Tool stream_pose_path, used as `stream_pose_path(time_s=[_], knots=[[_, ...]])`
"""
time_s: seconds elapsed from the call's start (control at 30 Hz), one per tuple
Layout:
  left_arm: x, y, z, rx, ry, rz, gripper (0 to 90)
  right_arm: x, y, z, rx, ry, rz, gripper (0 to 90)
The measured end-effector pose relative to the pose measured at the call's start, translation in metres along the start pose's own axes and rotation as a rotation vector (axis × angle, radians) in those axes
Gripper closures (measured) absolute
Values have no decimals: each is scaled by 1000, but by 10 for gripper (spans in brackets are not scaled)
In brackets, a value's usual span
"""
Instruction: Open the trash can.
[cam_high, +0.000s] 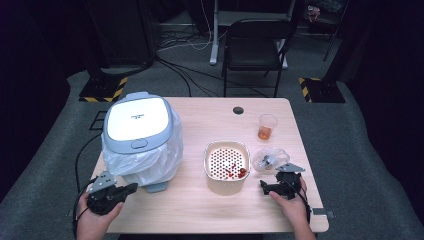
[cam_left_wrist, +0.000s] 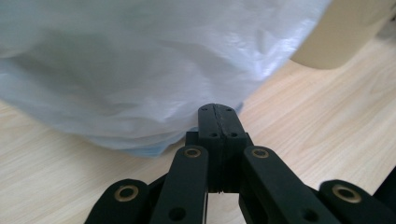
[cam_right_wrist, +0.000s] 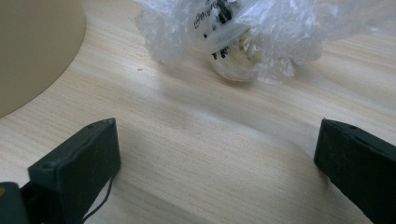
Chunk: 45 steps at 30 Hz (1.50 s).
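Note:
A waste bin (cam_high: 140, 140) with a white lid and a white plastic liner (cam_left_wrist: 140, 70) stands on the left of the wooden table (cam_high: 200, 210). My left gripper (cam_high: 131, 188) lies at the bin's near left. It points at the liner, jaws shut with nothing between them (cam_left_wrist: 219, 116). A cream perforated bowl (cam_high: 226, 162) holds a few red bits. Right of it lies a crumpled clear plastic bag (cam_high: 270, 159) around a small container (cam_right_wrist: 233, 32). My right gripper (cam_high: 281, 180) rests just in front of the bag, open and empty (cam_right_wrist: 217, 140).
A clear cup (cam_high: 267, 126) with orange liquid stands behind the bag. The bin's grey pedal (cam_high: 156, 187) juts out at its near side. A cable hole (cam_high: 238, 110) sits at the table's far edge, and a black chair (cam_high: 255, 45) stands beyond it.

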<state>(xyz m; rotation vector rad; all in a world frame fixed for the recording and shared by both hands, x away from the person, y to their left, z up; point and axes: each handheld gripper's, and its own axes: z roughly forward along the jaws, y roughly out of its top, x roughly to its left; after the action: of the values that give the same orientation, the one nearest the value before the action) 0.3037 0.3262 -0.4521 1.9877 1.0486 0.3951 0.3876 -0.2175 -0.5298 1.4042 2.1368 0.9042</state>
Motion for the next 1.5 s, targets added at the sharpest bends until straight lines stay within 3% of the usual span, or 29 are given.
stream_pose_path(time_s=[0.2,0.33,0.37,0.47,0.5,0.53,0.57,0.6,0.63,0.67,0.7,0.77,0.83,0.87,0.93,1.0,1.03,1.1,1.17,1.2,1.27,1.37,1.4,1.47,1.5], knots=[[-10,2,17,40,-16,18,900,0,0,0,0,0,0,0],[-19,2,28,43,-10,40,900,0,0,0,0,0,0,0],[-23,2,32,39,-29,-4,900,0,0,0,1,0,1,0],[-26,3,41,62,-19,10,900,0,0,0,0,0,1,0],[-25,4,45,62,-9,60,900,0,0,0,0,0,0,0],[-30,3,49,63,-2,-7,900,0,0,0,0,0,1,0],[-15,9,52,84,-11,221,900,0,0,0,-1,0,0,0],[-11,10,56,92,-22,275,900,0,0,0,0,-1,1,2],[-19,5,59,88,9,135,900,0,0,0,0,0,-1,3],[-26,2,62,87,35,31,900,0,0,0,1,0,1,3],[-25,1,64,86,43,22,900,0,0,0,0,-1,1,4],[-21,2,67,91,32,60,900,1,0,0,-5,-2,8,6],[-24,-1,71,88,40,14,900,1,0,0,-6,-2,9,6],[-23,0,71,92,51,31,900,1,0,0,-6,-2,9,6],[-22,0,72,98,30,19,900,1,0,0,-6,-2,9,7],[-21,-1,73,103,42,30,900,2,0,-1,-7,-2,9,14],[-22,-2,75,92,59,15,900,2,-1,-1,-6,-1,14,19],[-22,-3,76,96,57,21,900,3,-1,-3,-11,-2,9,82],[-24,-3,77,112,70,57,900,2,0,-6,-5,-7,2,165],[-24,-4,78,109,74,46,900,3,1,-7,1,-4,5,183],[-24,-4,79,112,69,67,900,4,3,-9,19,-9,21,226],[-22,-5,80,140,76,114,900,5,5,-13,39,-14,35,228],[-24,-7,82,115,73,69,900,4,6,-15,38,-9,30,218],[-22,-9,83,141,67,85,900,5,9,-19,38,-11,43,189],[-22,-9,85,121,54,66,900,4,11,-21,33,-17,34,178]])
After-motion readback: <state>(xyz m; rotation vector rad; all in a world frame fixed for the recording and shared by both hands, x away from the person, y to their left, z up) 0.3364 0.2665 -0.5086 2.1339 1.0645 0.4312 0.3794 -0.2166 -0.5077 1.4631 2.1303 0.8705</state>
